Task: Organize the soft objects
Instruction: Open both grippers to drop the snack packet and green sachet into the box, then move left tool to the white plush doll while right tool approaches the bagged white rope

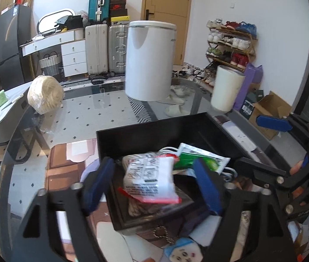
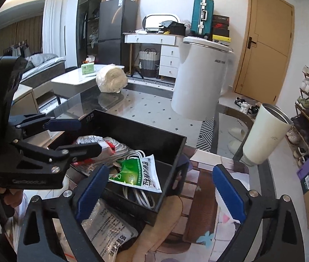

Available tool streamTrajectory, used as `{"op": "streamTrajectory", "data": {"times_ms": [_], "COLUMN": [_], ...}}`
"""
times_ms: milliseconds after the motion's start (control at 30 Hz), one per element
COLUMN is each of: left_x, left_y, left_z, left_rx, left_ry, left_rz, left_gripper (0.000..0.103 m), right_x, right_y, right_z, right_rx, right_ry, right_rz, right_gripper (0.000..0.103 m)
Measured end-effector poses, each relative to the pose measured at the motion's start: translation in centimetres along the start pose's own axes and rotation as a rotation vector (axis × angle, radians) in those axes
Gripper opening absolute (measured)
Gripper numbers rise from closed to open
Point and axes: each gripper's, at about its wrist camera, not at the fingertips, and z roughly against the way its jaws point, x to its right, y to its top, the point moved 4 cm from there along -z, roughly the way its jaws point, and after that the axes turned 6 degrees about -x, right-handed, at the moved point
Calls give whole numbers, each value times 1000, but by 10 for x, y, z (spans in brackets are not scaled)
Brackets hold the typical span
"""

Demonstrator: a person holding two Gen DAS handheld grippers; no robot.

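A black box [image 1: 154,131] stands on the glass table and holds soft packets, a white cable and rope. My left gripper [image 1: 152,174] is open over the box's near end. A white packet with a red edge [image 1: 152,181] lies tilted between its blue pads, with a gap on each side. A green-and-white sachet [image 1: 200,159] rests further right in the box. In the right wrist view my right gripper [image 2: 159,172] is open and holds nothing, with the green sachet [image 2: 137,172] just beyond its left finger. The left gripper [image 2: 91,134] shows there too, over the box [image 2: 132,131].
A grey-white packet [image 2: 108,224] lies outside the box under my right gripper. A tall white bin [image 1: 150,61], a white tumbler [image 1: 226,89] and a wrapped ball of pale cord [image 1: 45,93] stand further back on the table. A small blue-haired doll [image 1: 182,253] lies near the front.
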Motion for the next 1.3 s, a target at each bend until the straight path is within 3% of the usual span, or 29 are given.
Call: {"op": "streamTrajectory", "data": {"times_ms": [33,67,200,733,1300], "left_x": [1,4,6,-9,-8], "left_y": [-1,-1,-3,-43,-83], "left_z": [2,6,20,65,89], "left_rx": [4,12,50,99,124], "left_ry": [-8,-20,32,63,123], "left_rz": [-1,-3,-8,87,117], "left_gripper": [99,103,103,103,103], "right_x": [1,2,5,-11,-33], "right_y": [0,-2,-11,-51,-85], "right_z": [2,4,14,48,79], "right_rx": [2,2,-4,-23,-3], "right_ry": [2,6,19,40,59], "right_rz": [-7,-14,-40,-83,-83], "right_gripper": [98,99,102,102,102]}}
